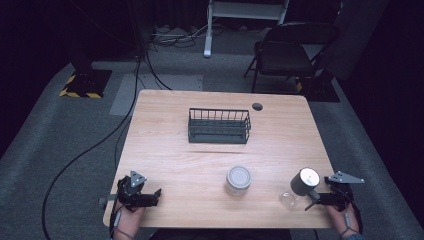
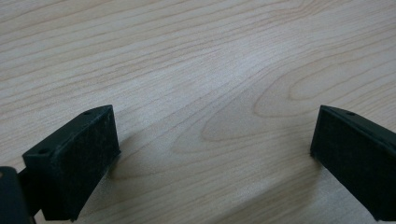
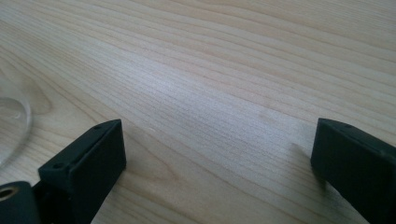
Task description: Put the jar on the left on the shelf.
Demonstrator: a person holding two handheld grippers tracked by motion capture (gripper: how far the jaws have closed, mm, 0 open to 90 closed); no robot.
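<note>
My left gripper rests at the table's front left corner. In its own view the left gripper is open, with bare wood between the jaws. My right gripper lies at the front right and is open too, holding nothing. Just left of it sit a small clear glass piece and a dark grey cylinder with a pale round top. The rim of the glass piece shows at the left edge of the right gripper view. A glass jar with a metal lid stands front centre.
A dark wire basket stands at the middle back of the wooden table, beside a round cable hole. A folding chair and floor cables lie beyond the table.
</note>
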